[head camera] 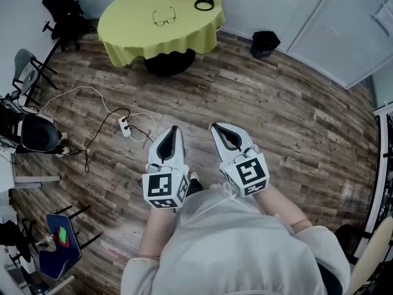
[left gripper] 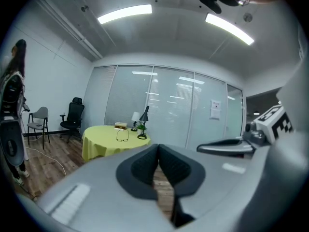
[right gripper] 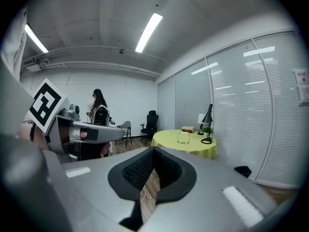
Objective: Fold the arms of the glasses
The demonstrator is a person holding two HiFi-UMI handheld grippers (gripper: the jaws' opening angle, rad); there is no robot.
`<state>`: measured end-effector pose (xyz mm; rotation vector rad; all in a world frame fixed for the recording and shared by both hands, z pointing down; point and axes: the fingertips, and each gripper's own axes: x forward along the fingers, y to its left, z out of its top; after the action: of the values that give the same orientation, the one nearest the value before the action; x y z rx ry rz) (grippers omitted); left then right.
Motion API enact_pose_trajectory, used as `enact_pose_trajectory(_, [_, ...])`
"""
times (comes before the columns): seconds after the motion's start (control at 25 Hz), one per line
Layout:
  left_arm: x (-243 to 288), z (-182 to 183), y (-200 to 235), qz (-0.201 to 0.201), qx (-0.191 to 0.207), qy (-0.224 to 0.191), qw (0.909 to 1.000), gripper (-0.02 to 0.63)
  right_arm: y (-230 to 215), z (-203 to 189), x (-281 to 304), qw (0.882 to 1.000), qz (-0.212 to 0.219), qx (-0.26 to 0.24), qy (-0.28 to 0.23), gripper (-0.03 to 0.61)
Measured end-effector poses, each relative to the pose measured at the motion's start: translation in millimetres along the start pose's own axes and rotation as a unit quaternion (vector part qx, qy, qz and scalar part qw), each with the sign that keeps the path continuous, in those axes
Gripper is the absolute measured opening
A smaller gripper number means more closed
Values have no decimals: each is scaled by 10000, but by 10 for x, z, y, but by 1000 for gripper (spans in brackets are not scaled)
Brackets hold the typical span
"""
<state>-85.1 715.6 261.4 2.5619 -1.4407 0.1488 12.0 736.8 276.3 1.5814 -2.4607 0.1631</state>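
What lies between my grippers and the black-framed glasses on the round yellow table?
Bare wood-plank floor, seen in the head view; a white power strip lies left of that path.

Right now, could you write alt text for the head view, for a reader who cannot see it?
The left gripper and right gripper, both shut and empty, are held side by side above a wood floor. Far ahead, the glasses lie on a round yellow table near a lamp.
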Motion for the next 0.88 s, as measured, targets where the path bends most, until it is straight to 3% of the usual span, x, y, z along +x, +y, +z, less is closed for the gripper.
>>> enact_pose_trajectory(0.64, [274, -131, 1013, -156, -111, 148, 9997, 8, 364, -83, 974, 9990, 126, 249, 343, -2])
enact_pose_trajectory(0.88, [536, -207, 1221, -121, -189, 193, 9996, 8, 235, -108, 1291, 9988, 136, 149, 448, -2])
